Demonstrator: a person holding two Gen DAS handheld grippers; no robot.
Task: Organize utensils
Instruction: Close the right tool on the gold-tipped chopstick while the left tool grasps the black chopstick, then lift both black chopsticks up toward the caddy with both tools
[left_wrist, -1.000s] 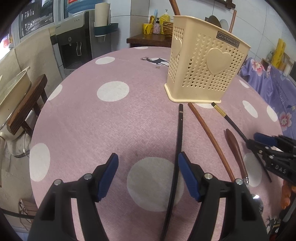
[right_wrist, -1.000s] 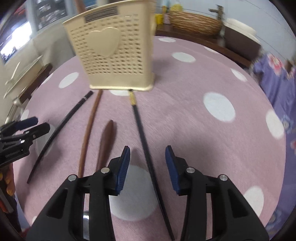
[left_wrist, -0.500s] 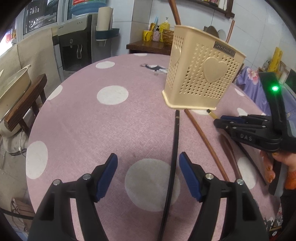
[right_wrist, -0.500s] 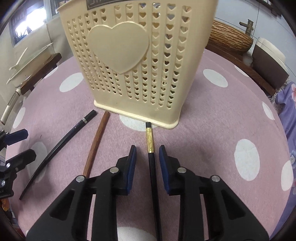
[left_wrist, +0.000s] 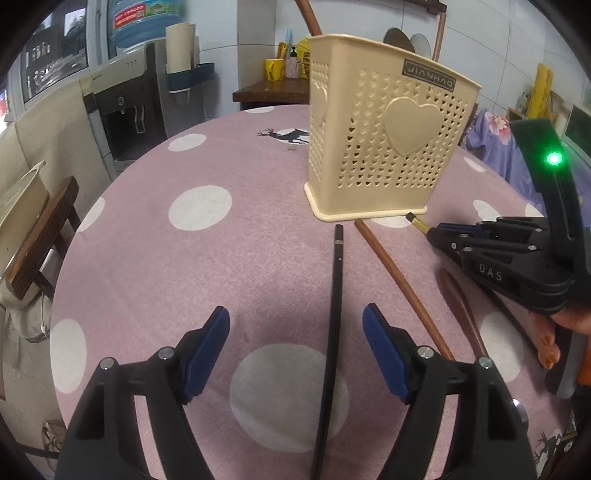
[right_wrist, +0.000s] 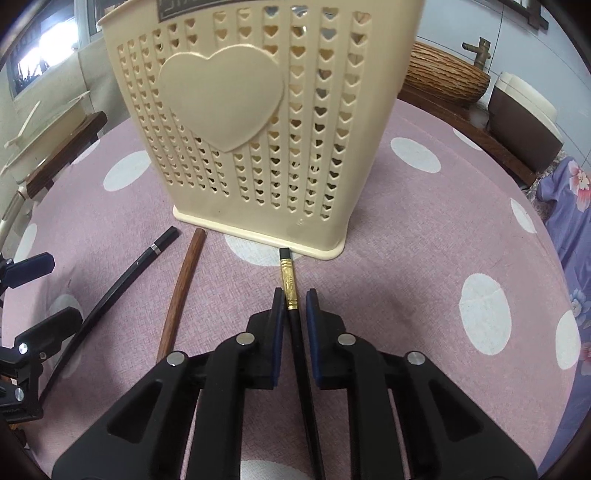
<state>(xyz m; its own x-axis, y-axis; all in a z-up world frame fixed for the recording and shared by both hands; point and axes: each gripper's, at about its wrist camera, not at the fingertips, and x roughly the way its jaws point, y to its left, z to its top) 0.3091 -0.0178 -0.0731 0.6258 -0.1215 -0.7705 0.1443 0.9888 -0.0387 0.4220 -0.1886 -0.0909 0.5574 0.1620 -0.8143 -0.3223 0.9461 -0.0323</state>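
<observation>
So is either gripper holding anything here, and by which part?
The right gripper is shut on the black chopstick, just below its gold band near the blunt end. The left gripper is open, holding nothing.

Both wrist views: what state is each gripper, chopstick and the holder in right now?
Right gripper: shut on the gold-banded chopstick, which lies flat.
Left gripper: open, nothing held.
Black chopstick: flat, between the open pads, untouched.
Brown chopstick: flat, untouched.
Utensil holder: upright.
</observation>
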